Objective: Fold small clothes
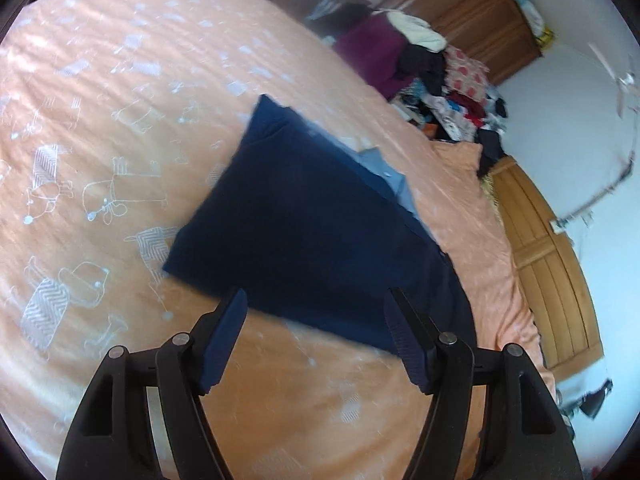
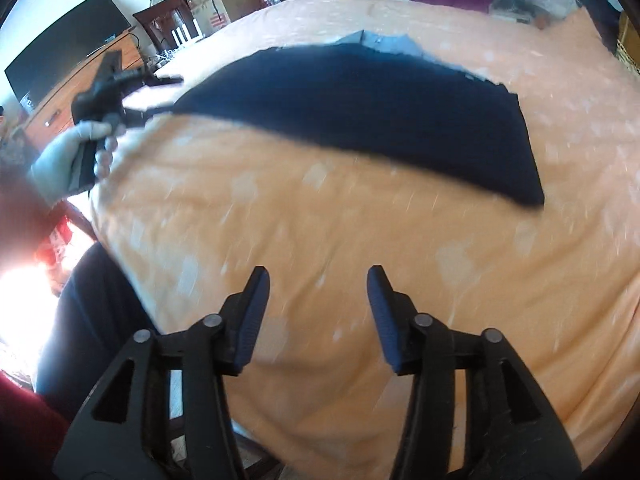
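Note:
A dark navy garment (image 1: 308, 232) lies folded flat on the orange bedspread (image 1: 120, 140), with a light blue piece (image 1: 384, 172) showing along its far edge. My left gripper (image 1: 316, 300) hovers open just over the garment's near edge, nothing between its fingers. In the right wrist view the same navy garment (image 2: 380, 112) stretches across the bed farther off, and my right gripper (image 2: 318, 276) stands open above bare orange bedspread (image 2: 320, 220). The left gripper (image 2: 168, 94) shows there at the garment's left end, held by a gloved hand (image 2: 68, 156).
A pile of mixed clothes (image 1: 448, 92) sits at the bed's far corner by a wooden wardrobe (image 1: 460, 8). A wooden footboard (image 1: 544, 256) runs along the right. A television (image 2: 68, 44), a wooden dresser and cardboard boxes (image 2: 212, 0) stand beyond the bed's left side.

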`<state>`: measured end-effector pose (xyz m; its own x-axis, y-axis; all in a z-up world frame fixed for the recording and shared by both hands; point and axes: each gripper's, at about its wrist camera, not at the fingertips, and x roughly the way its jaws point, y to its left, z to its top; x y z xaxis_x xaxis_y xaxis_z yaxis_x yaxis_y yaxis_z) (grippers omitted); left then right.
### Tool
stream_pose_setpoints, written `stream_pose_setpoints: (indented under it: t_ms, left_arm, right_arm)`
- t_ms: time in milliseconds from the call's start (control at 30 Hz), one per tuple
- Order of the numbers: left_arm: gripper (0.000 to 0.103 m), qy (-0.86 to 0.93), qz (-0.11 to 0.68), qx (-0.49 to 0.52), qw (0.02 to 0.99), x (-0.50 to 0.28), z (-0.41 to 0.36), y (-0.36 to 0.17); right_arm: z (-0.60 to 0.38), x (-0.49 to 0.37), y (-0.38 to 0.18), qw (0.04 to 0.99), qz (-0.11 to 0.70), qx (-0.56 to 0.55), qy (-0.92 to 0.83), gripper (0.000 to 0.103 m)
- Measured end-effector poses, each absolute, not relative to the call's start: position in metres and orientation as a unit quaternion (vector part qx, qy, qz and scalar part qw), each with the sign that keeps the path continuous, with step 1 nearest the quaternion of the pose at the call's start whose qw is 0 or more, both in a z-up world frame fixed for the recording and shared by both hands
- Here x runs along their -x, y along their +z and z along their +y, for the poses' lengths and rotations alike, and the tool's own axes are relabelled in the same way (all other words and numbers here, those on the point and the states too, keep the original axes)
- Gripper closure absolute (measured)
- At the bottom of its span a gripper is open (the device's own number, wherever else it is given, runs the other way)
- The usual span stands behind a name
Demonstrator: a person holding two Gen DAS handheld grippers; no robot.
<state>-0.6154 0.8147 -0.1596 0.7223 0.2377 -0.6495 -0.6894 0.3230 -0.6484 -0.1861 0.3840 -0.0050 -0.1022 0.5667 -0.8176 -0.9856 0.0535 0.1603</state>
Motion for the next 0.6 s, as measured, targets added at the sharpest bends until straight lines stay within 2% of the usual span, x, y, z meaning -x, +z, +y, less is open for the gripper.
stream_pose_setpoints:
  t_ms: [67,267,600]
  left_arm:
    - [0.032,0.322,0.245,0.512,0.757,0.612,0.822,-0.174]
    - [0.032,0.335,0.228,0.531,0.744,0.614,0.809,-0.185]
    - [0.029,0.358,0.165,0.546,0.739,0.596,0.837,-0.195]
  right_arm:
    - [0.4,0.18,-0.001,0.615,0.386,0.257,0.637,0.052]
    - [0.419,0.188,-0.002,0.618,0.38,0.243,0.644,0.046]
    - [0.423,0.199,-0.01,0.612,0.388,0.231,0.649,0.044]
